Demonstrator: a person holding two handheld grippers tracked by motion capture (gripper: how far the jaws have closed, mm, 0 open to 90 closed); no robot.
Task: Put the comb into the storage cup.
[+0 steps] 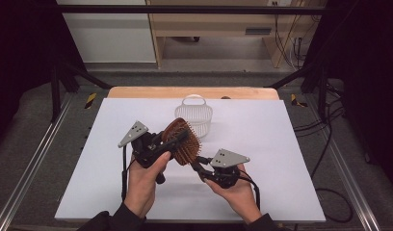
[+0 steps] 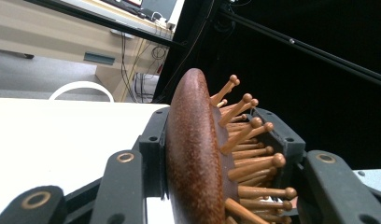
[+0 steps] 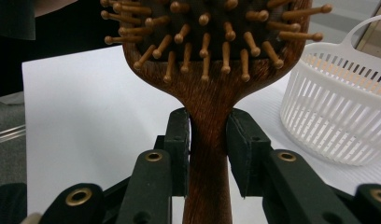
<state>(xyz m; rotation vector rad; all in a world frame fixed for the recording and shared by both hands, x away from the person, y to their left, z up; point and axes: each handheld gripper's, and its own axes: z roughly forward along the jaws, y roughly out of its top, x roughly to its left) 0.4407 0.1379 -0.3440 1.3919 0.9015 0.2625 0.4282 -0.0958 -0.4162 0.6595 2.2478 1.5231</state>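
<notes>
A brown wooden hairbrush [image 1: 184, 138] with wooden pins is held above the table between both grippers. My left gripper [image 1: 171, 140] is shut on the brush head: in the left gripper view [image 2: 216, 135] one jaw presses the rounded back of the hairbrush [image 2: 193, 144] and the other meets the pin tips. My right gripper [image 1: 198, 162] is shut on the handle; the right gripper view [image 3: 208, 135] has both pads against the narrow neck of the hairbrush [image 3: 207, 74], pins facing the camera. A hand holds each gripper.
A white slotted plastic basket [image 1: 195, 115] with a loop handle stands just behind the brush, also seen as the basket [image 3: 338, 112] at right in the right gripper view. A white sheet [image 1: 267, 144] covers the table. Dark frame rails run along both sides.
</notes>
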